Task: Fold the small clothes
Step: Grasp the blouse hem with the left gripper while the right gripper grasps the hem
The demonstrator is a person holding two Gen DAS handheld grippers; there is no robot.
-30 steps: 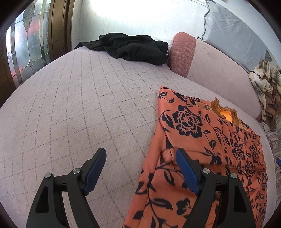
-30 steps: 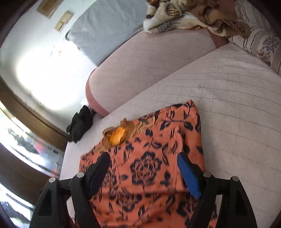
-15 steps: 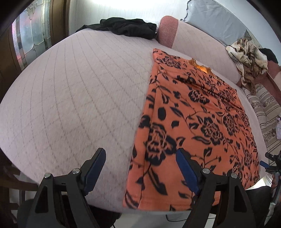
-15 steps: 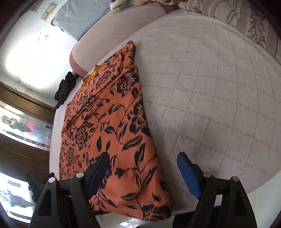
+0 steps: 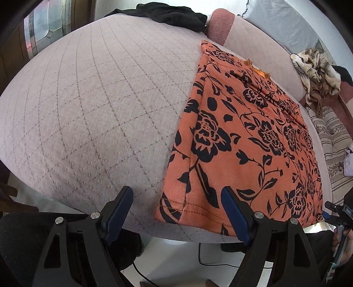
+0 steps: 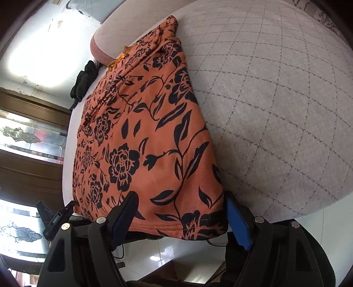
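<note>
Since both grippers sit wide open with nothing between the jaws, we'd say the risky bit is the pickup at the hem. The orange floral garment [image 5: 242,136] lies flat on the quilted cushion [image 5: 99,99], already folded lengthwise by the look of it, with its hem hanging right at the front edge over the white floor. Our guess is that if one side pinches only the top layer, the layers peel apart and the fold goes crooked. If either side tugs toward us instead of lifting, the whole thing could slide off the edge, since so little cushion is left under the hem. The fabric looks soft and a bit fuzzy, so it probably drags on the cushion cover too.

The left gripper [image 5: 177,212] straddles the garment's left hem corner: its left finger hangs over bare cushion, its right finger over the cloth, not touching as far as we can tell. The right gripper [image 6: 181,217] is lined up on the right hem corner [image 6: 211,225], with the blue pad just beside the cloth's outer edge, and contact is hard to call there.

Also around: a black garment [image 5: 167,13] at the far end, well apart, and a patterned blanket [image 5: 317,68] bunched on the backrest
</note>
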